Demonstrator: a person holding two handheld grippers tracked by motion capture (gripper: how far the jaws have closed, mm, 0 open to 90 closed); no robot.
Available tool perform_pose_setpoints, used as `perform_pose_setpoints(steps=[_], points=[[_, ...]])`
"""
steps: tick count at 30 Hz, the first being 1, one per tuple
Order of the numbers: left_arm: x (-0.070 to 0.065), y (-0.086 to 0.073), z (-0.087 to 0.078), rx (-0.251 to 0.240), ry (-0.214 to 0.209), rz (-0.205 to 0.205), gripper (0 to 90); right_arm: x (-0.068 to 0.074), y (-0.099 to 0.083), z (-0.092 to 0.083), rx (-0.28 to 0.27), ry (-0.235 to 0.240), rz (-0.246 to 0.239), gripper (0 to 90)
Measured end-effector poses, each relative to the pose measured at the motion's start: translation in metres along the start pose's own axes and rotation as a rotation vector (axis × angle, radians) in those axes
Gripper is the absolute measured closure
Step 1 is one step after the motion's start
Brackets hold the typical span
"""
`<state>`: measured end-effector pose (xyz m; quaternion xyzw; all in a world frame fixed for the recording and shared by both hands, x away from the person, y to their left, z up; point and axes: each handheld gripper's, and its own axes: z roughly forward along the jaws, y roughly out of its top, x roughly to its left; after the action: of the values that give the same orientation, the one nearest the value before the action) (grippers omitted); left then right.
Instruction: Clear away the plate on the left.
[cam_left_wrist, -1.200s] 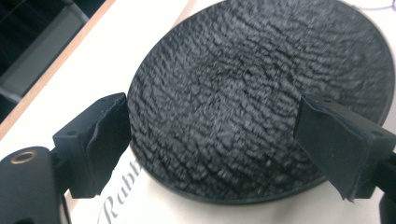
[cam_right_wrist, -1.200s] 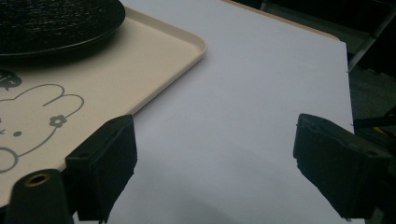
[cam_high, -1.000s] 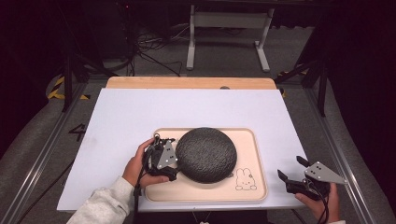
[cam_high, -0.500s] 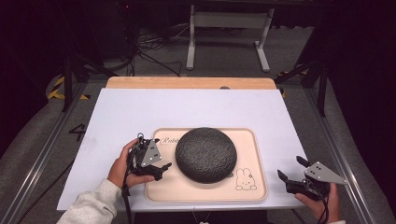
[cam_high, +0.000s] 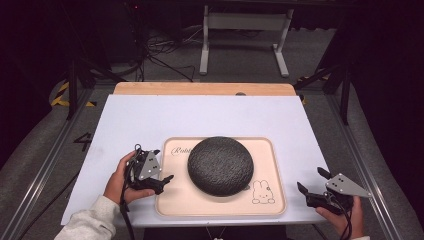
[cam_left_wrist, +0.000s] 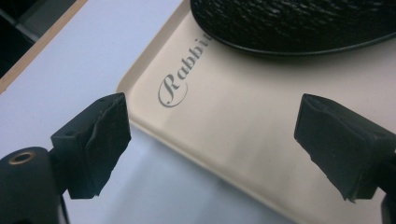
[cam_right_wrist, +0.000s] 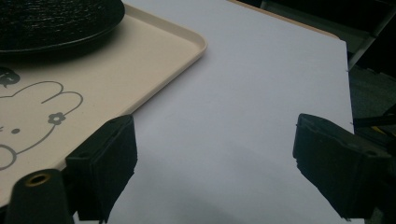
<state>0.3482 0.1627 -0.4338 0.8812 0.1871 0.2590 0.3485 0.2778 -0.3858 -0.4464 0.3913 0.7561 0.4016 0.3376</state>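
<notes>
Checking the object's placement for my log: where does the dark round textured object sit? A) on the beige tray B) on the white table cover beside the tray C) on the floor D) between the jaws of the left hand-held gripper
A: the dark round object rests on the beige tray, and the left hand-held gripper stands open beside the tray's left edge, holding nothing.

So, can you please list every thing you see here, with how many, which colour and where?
dome-shaped textured object: 1, black, on the tray's middle
tray: 1, beige, rabbit drawing and script lettering, near edge of the sheet
sheet: 1, white, covers the table
table: 1, wooden, edge showing at the far side
left gripper: 1, black, open, at the tray's left edge
right gripper: 1, black, open, right of the tray
hands: 2, holding the grippers
</notes>
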Motion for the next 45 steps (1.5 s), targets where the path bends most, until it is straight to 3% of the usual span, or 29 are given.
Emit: perform_pose_setpoints(steps=[24, 35, 45], points=[[0.013, -0.043, -0.023, 0.029, 0.045, -0.091, 12.4, 0.0, 0.0, -0.001, 0.0, -0.004, 0.0, 14.3], [0.017, -0.063, -0.038, 0.031, 0.058, -0.151, 12.4, 0.0, 0.0, -0.001, -0.002, -0.008, 0.0, 14.4], [0.019, -0.082, -0.054, 0.004, 0.073, -0.232, 12.5, -0.001, 0.0, -0.001, -0.005, -0.008, 0.008, 14.2]])
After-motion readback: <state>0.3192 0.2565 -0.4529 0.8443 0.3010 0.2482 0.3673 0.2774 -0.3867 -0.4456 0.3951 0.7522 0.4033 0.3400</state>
